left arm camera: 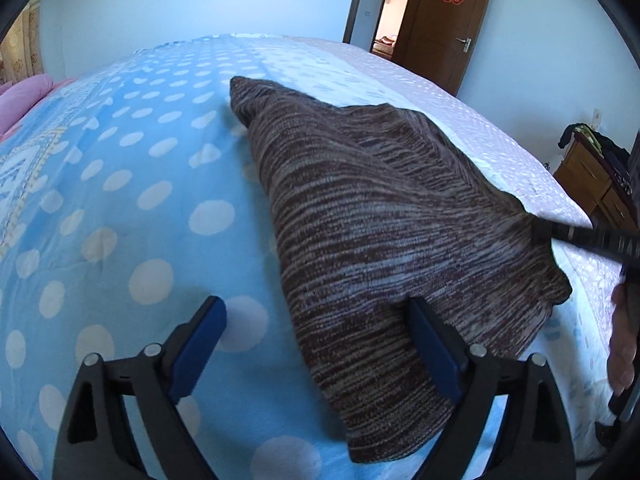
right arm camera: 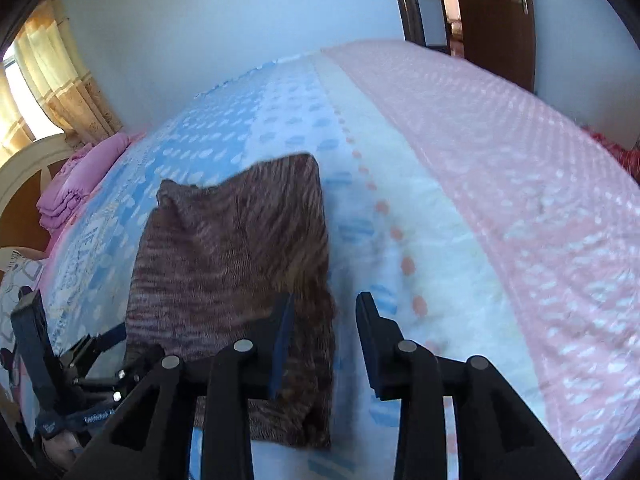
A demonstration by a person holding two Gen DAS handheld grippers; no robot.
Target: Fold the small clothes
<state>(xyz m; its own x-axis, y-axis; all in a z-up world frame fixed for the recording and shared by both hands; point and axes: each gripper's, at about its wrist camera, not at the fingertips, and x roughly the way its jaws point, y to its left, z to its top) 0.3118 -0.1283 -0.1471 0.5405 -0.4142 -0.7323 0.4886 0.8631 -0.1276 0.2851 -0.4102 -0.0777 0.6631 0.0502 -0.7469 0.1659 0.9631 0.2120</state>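
While both our tools stand released, left tool (left arm camera: 316, 344) astride brown knit garment (left arm camera: 384, 240) on bed (left arm camera: 120, 184), right tool (right arm camera: 324, 340) beside garment edge: careless regrasp risks dragging fold open.

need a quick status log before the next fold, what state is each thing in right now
brown knit garment: folded over, lying on the bedspread, right edge raised
left hand-held gripper: open, nothing pinched, one finger over the garment's near edge
right hand-held gripper: open, garment edge by its left finger, not clamped
bedspread: spread flat
door: open
pink bedding: folded in a stack
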